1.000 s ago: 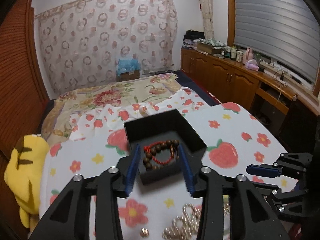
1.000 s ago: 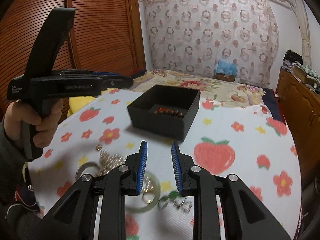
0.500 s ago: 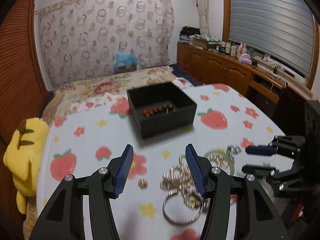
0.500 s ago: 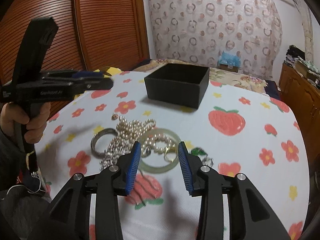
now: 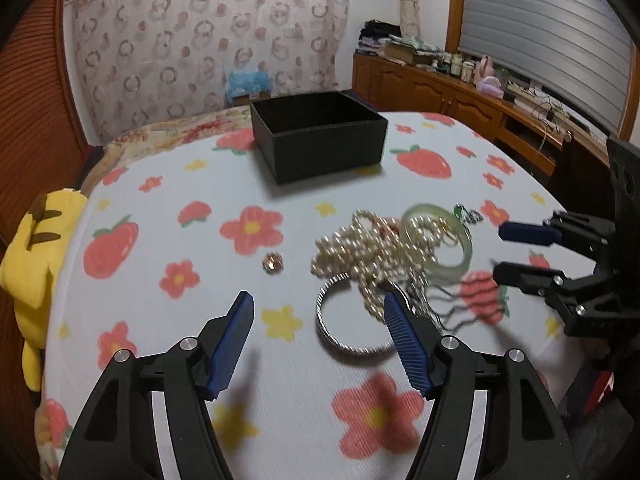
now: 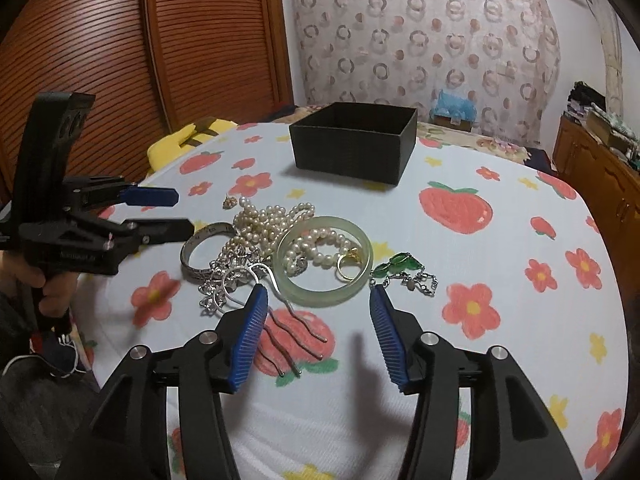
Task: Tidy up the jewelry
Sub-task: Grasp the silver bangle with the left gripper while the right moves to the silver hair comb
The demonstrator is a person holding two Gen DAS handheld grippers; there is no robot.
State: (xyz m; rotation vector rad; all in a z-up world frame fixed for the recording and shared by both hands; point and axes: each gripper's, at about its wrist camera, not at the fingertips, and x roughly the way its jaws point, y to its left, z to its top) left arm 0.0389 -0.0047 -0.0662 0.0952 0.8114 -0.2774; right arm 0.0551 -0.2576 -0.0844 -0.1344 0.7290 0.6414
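Note:
A heap of jewelry lies on the flowered tablecloth: a pearl necklace [image 6: 272,220], a pale green jade bangle [image 6: 325,261], a silver bangle [image 6: 200,250], a silver hairpin [image 6: 276,304], a gold ring [image 6: 347,268], a green-stone bracelet [image 6: 400,268] and a small gold earring [image 5: 273,263]. A black open box [image 6: 354,142] stands behind the heap. My left gripper [image 5: 320,312] is open and empty just before the silver bangle [image 5: 348,328]. My right gripper [image 6: 318,300] is open and empty over the jade bangle's near rim.
A yellow plush toy [image 5: 36,248] hangs at the table's left edge. A bed [image 5: 168,128] lies behind the table. Wooden cabinets [image 5: 460,100] run along the right wall, and a wooden slatted door [image 6: 160,52] stands at the left.
Both grippers have pulled back from the black box toward the jewelry heap and dropped lower. Both have opened wider, the right one most. The beads in the box are no longer visible.

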